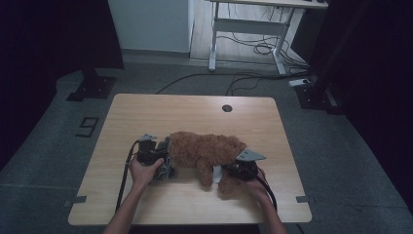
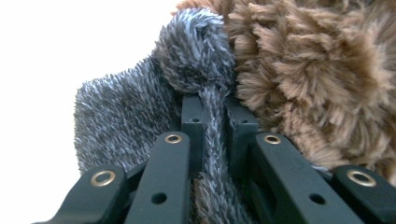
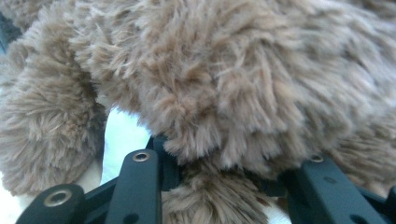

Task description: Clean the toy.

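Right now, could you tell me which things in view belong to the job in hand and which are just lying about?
In the job:
- brown plush toy
- grey fuzzy garment, pinched by the left gripper
- right gripper, closed on the toy's fur

Lying about:
- white desk behind the table
- floor cables

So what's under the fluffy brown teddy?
The light wooden table is under the fluffy brown plush toy. A white tag pokes out below. Anything beneath its body is covered.

Bare tabletop [image 1: 146,117] beyond plush toy [image 1: 207,148]
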